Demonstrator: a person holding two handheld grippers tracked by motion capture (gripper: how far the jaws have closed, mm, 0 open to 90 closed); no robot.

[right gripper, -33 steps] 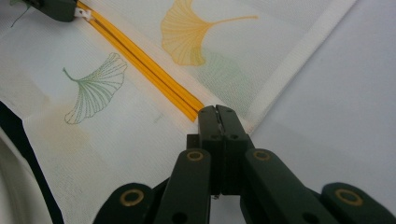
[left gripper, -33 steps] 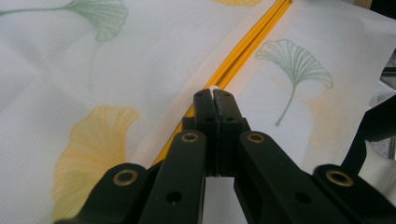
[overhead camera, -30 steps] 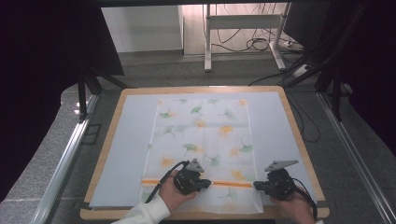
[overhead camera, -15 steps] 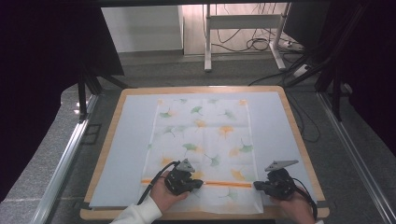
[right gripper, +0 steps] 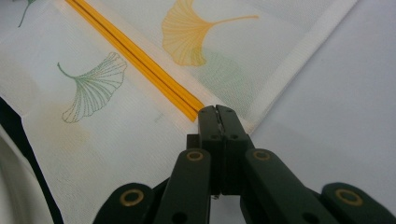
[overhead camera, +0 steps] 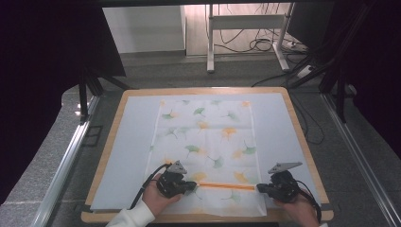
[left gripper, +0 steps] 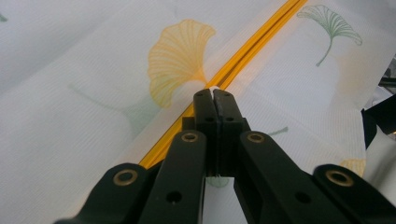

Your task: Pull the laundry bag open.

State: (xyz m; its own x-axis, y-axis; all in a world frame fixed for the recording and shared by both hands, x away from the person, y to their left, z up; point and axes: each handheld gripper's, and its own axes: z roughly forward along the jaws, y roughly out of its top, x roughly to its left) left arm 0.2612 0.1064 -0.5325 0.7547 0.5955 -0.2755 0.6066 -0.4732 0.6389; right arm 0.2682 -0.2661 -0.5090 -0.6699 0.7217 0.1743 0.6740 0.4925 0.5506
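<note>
While the white leaf-printed bag [overhead camera: 205, 151] lies flat on the table [overhead camera: 293, 118], its orange zip strip [overhead camera: 226, 186] runs across its near end. The left gripper [overhead camera: 191, 185] is closed, pinching the strip partway along. The right gripper [overhead camera: 259, 188] is clamped tight at the strip's right end, by the bag's side edge.

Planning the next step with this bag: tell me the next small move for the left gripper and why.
Probably slide the left gripper further left along the orange zip strip. Its jaws are shut on the strip, part of the strip still lies beyond them toward the bag's left edge, and the right gripper pins the other end.
</note>
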